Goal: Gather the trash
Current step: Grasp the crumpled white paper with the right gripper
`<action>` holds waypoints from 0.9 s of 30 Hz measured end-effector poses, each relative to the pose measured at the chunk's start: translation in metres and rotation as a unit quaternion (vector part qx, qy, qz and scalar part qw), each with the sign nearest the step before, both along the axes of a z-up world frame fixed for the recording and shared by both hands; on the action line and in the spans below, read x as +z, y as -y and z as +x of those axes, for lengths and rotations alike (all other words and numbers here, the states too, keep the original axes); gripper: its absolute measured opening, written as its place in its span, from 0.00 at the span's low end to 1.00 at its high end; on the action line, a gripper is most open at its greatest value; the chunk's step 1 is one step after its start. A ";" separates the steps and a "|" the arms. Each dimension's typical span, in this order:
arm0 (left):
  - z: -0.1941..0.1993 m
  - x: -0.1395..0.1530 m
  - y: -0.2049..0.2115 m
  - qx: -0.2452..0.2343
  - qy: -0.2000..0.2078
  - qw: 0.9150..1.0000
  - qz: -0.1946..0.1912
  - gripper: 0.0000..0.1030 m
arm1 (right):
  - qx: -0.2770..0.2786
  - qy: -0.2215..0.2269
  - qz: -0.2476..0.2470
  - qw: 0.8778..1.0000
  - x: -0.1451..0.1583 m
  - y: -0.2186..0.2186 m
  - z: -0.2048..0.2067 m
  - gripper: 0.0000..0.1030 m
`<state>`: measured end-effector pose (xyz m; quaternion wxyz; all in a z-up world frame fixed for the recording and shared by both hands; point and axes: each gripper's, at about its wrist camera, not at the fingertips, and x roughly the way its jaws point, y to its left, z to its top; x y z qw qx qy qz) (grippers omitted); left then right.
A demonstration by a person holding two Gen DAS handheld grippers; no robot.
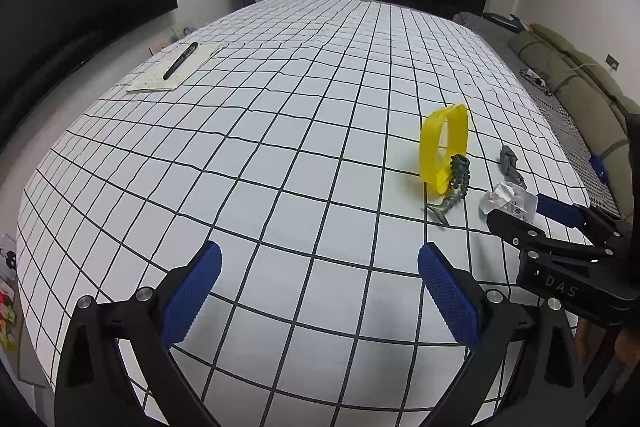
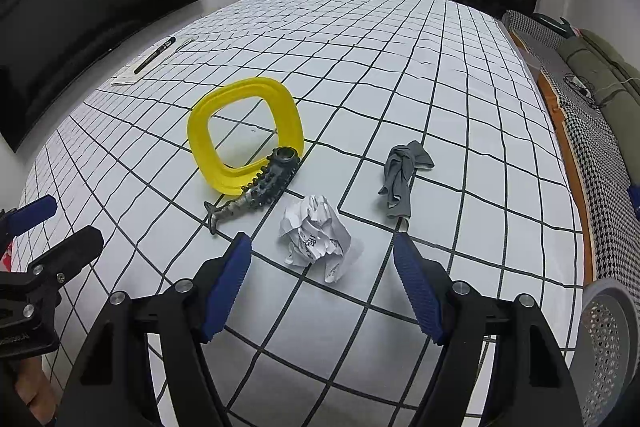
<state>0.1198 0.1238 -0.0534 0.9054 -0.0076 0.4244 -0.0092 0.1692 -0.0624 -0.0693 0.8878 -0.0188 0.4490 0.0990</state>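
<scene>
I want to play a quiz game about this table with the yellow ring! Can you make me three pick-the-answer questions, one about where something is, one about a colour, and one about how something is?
1. Where is the crumpled white paper ball?
A. just ahead of the right hand-held gripper
B. on the notepad
C. inside the yellow ring

2. What colour is the knotted scrap of cloth?
A. red
B. grey
C. yellow

3. How is the square yellow plastic ring standing?
A. flat
B. on its edge
C. upside down in the bin

Answers: 1 A, the ball lies before the open blue pads. 2 B, it looks grey. 3 B, it stands upright with the spiky dark fish toy against it.
</scene>
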 end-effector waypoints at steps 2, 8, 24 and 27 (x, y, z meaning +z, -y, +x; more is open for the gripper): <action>0.002 -0.002 0.000 0.002 -0.003 1.000 0.000 0.94 | 0.001 -0.001 -0.003 1.000 -0.001 -0.002 0.005 0.66; 0.002 -0.002 0.004 -0.007 -0.005 1.000 -0.003 0.94 | 0.001 -0.014 -0.007 1.000 -0.008 -0.005 0.016 0.53; 0.007 -0.005 0.020 -0.016 -0.016 1.000 -0.013 0.94 | -0.010 -0.014 0.014 1.000 -0.003 0.007 -0.005 0.27; 0.009 -0.006 0.026 -0.020 -0.018 1.000 -0.016 0.94 | -0.028 -0.015 0.026 0.999 -0.002 0.019 -0.019 0.27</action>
